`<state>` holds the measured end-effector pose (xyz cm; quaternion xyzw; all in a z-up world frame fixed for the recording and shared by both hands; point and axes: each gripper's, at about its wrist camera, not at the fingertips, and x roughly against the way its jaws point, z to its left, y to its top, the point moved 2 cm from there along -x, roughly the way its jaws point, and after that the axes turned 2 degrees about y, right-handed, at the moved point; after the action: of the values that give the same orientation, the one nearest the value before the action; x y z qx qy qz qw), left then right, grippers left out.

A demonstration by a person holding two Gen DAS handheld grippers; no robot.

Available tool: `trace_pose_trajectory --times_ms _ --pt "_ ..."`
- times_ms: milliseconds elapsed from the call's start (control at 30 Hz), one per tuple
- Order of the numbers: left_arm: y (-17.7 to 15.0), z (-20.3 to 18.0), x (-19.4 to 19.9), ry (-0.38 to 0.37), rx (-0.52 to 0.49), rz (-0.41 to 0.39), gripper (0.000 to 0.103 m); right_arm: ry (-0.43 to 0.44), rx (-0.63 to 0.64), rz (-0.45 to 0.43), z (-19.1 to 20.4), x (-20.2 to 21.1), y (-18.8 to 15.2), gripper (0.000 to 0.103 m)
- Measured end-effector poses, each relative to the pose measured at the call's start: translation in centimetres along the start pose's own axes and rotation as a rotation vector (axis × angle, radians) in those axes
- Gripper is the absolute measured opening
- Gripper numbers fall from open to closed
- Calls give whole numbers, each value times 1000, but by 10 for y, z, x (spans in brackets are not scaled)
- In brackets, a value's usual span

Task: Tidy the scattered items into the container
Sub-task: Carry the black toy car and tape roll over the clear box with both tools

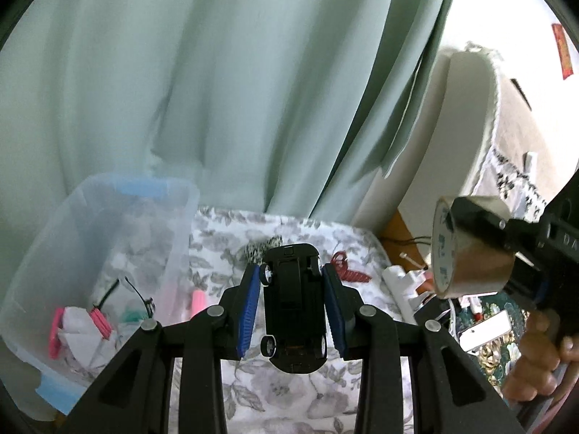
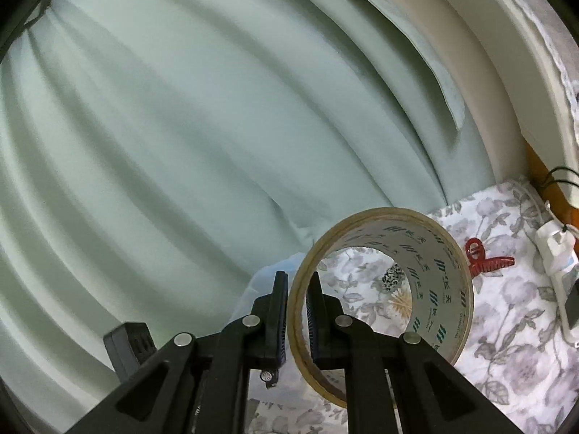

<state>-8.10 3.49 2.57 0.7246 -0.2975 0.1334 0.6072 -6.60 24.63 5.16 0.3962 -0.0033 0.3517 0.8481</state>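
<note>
The left claw [image 1: 293, 289] grips a black toy car [image 1: 292, 307], underside up, between its blue pads, above a bedspread with a grey flower print [image 1: 282, 390]. To the left stands a clear plastic container with blue handles [image 1: 108, 217], holding pink clips and crumpled white paper. The right claw [image 2: 298, 311] is closed on the wall of a roll of clear packing tape with green print [image 2: 383, 289], held off the bed. Farther away on the bedspread lie a red hair claw clip [image 2: 486, 256] and a black-and-white speckled hair clip [image 1: 263, 245], well apart from the container.
</note>
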Motion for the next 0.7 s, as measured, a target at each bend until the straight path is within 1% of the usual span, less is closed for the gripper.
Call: trace_pose_trajectory --times_ms 100,200,400,533,700 --pt "7 -3 12 7 -7 -19 36 14 25 -22 13 8 0 11" --pt "12 -4 28 4 0 -62 36 39 50 -45 25 19 1 11" --pt "21 2 51 4 13 -119 36 57 90 -58 46 19 2 11" --pt "27 17 64 22 36 -156 36 74 125 -58 64 11 1 11" --pt "32 50 79 69 100 -189 36 100 169 -32 91 -2 6 11"
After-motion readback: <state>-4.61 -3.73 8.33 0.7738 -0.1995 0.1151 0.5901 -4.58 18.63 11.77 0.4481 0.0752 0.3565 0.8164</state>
